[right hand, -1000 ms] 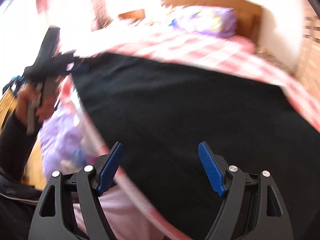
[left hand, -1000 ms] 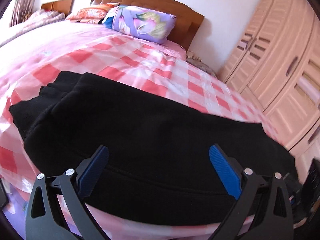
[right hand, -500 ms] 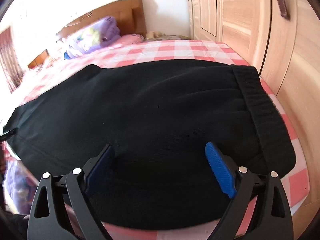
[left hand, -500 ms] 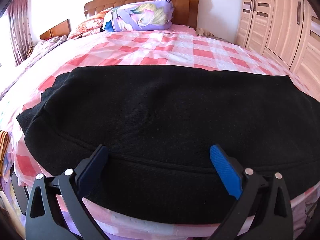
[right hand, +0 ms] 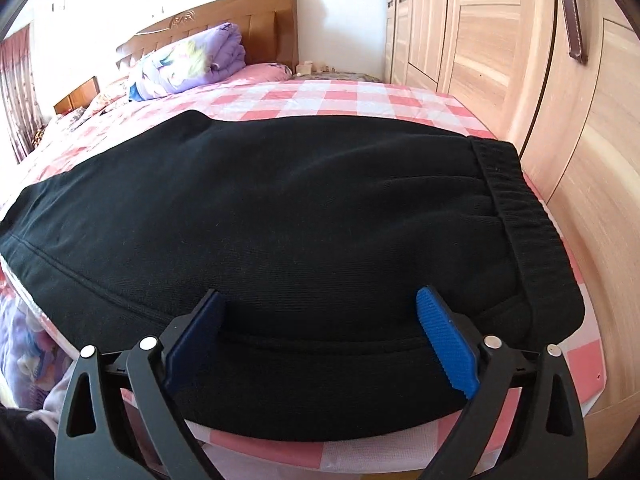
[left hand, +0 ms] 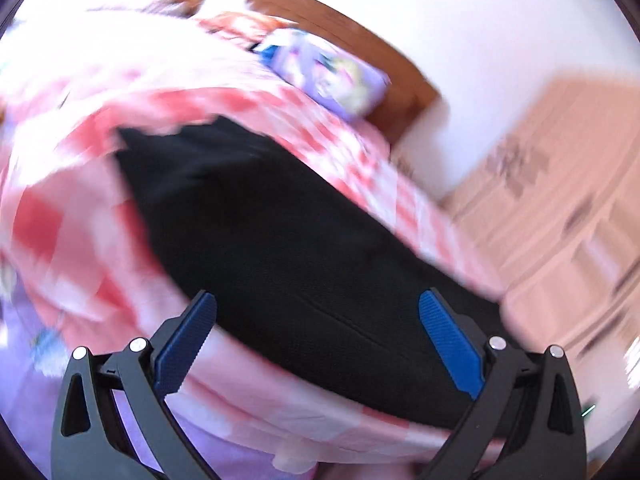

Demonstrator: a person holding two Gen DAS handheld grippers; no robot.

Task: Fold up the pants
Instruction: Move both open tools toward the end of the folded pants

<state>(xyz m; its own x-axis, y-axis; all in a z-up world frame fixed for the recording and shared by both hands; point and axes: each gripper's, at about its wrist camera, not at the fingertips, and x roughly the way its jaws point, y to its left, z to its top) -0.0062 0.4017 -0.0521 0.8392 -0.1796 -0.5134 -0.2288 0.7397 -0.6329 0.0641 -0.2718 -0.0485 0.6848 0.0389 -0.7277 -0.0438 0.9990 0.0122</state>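
Bed (right hand: 352,96): fills most of both views, covered in a pink and white checked sheet, with a brown wooden headboard (right hand: 260,28) against the white wall at the far end
Wardrobe (right hand: 520,60): pale wood doors with dark handles, standing along the right side of the bed; in the left wrist view it is a smeared tan mass on the right (left hand: 560,208)
Pants (right hand: 280,220): black, thick knit, lying flat across the near part of the bed, already doubled so one leg lies over the other; the ribbed waistband (right hand: 520,216) is at the right end near the wardrobe, the legs run away to the left; a seam runs along the near edge; in the left wrist view the pants (left hand: 260,232) show as a long dark strip running from upper left to lower right
Pillow or folded quilt (right hand: 188,64): purple with a floral print, lying at the head of the bed just before the headboard; also seen blurred in the left wrist view (left hand: 332,72)
Right gripper (right hand: 320,344): fingers spread wide apart, blue pads facing each other, poised low over the near edge of the pants beside the waistband; nothing is between the pads
Left gripper (left hand: 316,340): fingers likewise spread wide, holding nothing, above the near edge of the pants
Left wrist view: heavily motion-blurred and tilted, fine detail cannot be told
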